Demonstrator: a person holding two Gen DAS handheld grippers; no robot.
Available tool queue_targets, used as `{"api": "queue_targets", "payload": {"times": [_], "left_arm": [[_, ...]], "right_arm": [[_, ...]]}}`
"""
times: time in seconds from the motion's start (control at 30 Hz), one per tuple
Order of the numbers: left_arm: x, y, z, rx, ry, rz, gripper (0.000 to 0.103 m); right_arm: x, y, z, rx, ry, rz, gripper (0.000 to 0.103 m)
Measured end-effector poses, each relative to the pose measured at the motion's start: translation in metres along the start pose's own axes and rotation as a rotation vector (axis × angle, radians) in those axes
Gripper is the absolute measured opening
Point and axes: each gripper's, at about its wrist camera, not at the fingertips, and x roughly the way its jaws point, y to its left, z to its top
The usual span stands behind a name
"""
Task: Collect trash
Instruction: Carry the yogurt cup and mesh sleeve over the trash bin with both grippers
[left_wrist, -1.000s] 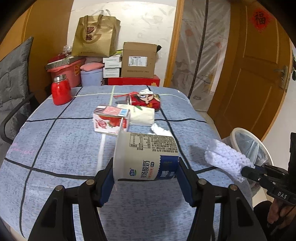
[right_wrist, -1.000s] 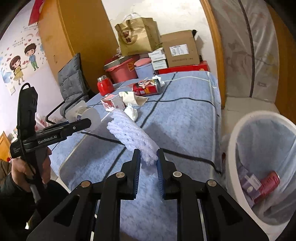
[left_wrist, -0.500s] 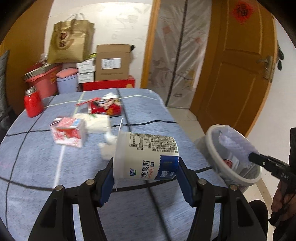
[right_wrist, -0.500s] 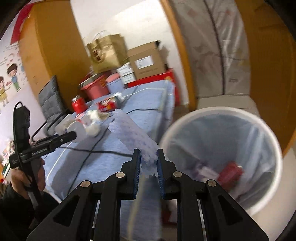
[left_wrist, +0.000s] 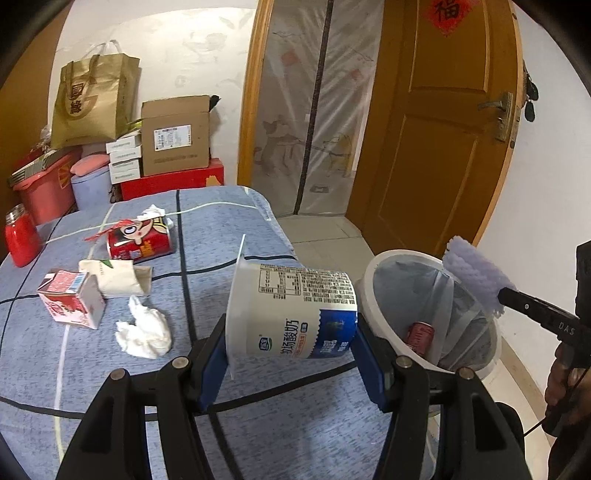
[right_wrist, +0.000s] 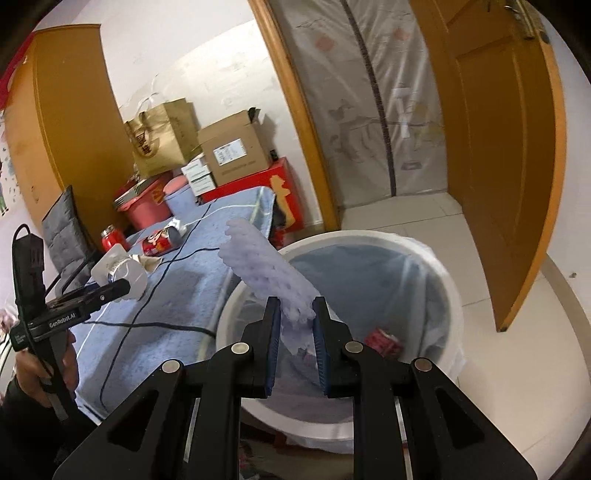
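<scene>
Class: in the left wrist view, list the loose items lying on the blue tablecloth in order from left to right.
Red jar → milk carton → paper cup → crumpled tissue. The cartoon can overlaps the cup's span, so it is left out.

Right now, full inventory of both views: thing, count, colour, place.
yogurt cup: 1, white and blue, on its side in the left tongs
foam net: 1, white, in the right tongs over the bin
trash bin: 1, white, lined, on the floor beside the table
red can: 1, in the bin
table: 1, blue cloth
crumpled tissue: 1, white, on table
milk carton: 1, red and white, lying on table
paper cup: 1, cream, lying on table
cartoon can: 1, red, lying on table
red jar: 1, table's far left
left tongs: shut on cup
right tongs: shut on net
</scene>
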Motion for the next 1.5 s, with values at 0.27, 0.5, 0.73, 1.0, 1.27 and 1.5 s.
{"api": "queue_targets", "payload": {"times": [0.27, 0.5, 0.73, 1.0, 1.27, 1.5], "left_arm": [[0.012, -0.01, 0.003, 0.014, 0.014, -0.004, 0.062], [0.02, -0.009, 0.002, 0.013, 0.024, 0.01, 0.062], [0.026, -0.013, 0.002, 0.015, 0.03, 0.011, 0.062], [0.031, -0.012, 0.001, 0.014, 0.031, 0.022, 0.062], [0.038, -0.002, -0.002, -0.005, 0.051, 0.043, 0.062], [0.044, -0.022, 0.006, 0.025, 0.046, -0.017, 0.062]], "right_arm": [[-0.001, -0.008, 0.004, 0.013, -0.013, -0.001, 0.018], [-0.001, -0.012, 0.003, 0.027, -0.021, -0.001, 0.018], [-0.002, -0.019, 0.005, 0.036, -0.027, -0.005, 0.018], [0.0, -0.022, 0.006, 0.043, -0.028, 0.013, 0.018], [0.008, -0.026, 0.007, 0.039, -0.019, 0.023, 0.018], [0.01, -0.027, 0.004, 0.044, -0.007, 0.022, 0.018]]}}
